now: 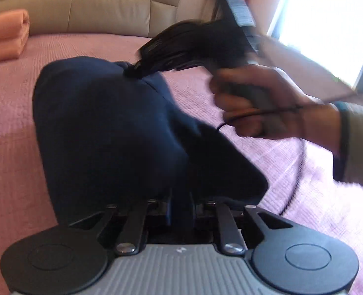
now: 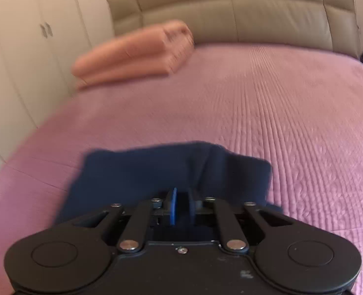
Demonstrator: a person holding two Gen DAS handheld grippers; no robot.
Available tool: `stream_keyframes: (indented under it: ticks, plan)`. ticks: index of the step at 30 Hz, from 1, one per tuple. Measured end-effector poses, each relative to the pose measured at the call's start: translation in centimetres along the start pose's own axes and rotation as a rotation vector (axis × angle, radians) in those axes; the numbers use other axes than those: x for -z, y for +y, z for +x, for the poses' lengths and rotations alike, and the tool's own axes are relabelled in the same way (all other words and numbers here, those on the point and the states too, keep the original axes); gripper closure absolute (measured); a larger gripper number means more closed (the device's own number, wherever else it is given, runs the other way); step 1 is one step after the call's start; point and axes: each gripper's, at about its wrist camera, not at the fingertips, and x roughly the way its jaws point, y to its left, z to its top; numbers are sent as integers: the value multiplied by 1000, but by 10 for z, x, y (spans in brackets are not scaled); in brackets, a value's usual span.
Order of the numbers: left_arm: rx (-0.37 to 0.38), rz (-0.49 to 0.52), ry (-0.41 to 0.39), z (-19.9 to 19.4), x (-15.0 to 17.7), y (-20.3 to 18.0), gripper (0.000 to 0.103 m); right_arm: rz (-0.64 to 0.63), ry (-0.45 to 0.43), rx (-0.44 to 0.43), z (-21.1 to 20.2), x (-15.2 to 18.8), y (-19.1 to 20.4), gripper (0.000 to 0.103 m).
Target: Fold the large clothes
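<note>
A dark navy garment (image 1: 112, 127) hangs stretched between both grippers above the pink bedspread (image 1: 9, 103). My left gripper (image 1: 180, 201) is shut on the garment's near edge. In the left wrist view, my right gripper (image 1: 132, 70), held by a hand (image 1: 255, 103), is shut on the garment's far edge; it is blurred. In the right wrist view, my right gripper (image 2: 181, 206) is shut on the navy garment (image 2: 157, 169), which drapes down in front of it over the bedspread (image 2: 255, 113).
A folded orange blanket (image 2: 137, 49) lies at the head of the bed, also seen in the left wrist view (image 1: 4, 36). A beige padded headboard (image 2: 230, 17) runs behind it. White wardrobe doors (image 2: 21, 49) stand left; a bright window (image 1: 328, 19) is right.
</note>
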Motion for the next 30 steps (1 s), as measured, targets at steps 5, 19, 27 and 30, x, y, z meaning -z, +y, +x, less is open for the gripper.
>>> stream_keyframes:
  ticks: [5,19,27,30]
  plan:
    - [25,-16,-12,-3,8,13,92,-2,35,150,43,8,-12,103]
    - [73,-130,-193,-44,-52,34,89,67,-100,176,-114,52,11,99]
    - [-2,-166,-59,3,-45,50,89,194,90,143,-91,125,26,103]
    - [52,-192,-7,-9,-24,50,91,280,120,193,-113,141,13,103]
